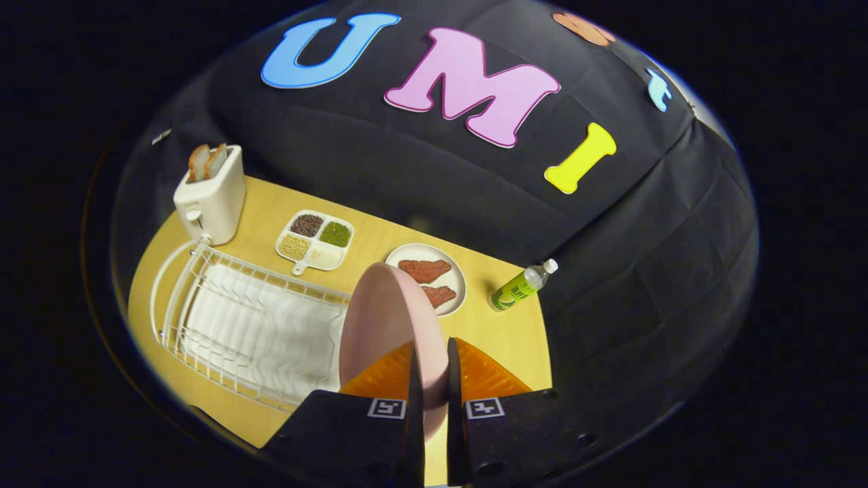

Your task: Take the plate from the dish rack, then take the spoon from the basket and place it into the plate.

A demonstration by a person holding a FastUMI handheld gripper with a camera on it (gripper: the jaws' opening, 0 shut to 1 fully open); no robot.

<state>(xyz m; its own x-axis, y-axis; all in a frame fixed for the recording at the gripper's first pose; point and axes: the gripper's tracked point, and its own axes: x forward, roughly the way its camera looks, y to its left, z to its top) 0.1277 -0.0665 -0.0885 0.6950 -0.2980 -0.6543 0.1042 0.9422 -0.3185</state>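
The gripper [434, 379] jaws pinch the rim of a smooth round pink plate [383, 325], held on edge above the white wire dish rack [237, 318].

The pink plate [386, 325], pinched on edge between the gripper [434, 386] fingers, hid the dish rack's [237, 318] near end and part of the meat plate [456, 303].

One pink plate [380, 325], held upright with the gripper [434, 379] fingers pressing on its rim from both sides. One white wire dish rack [251, 325] on the yellow table [502, 339]. One toaster [211, 193] with two bread slices [207, 161] in it. One divided tray [315, 240], four compartments, each with a different filling. One white plate [456, 281] carrying two pieces of fried meat [431, 279]. One green bottle [522, 286] lying on its side.
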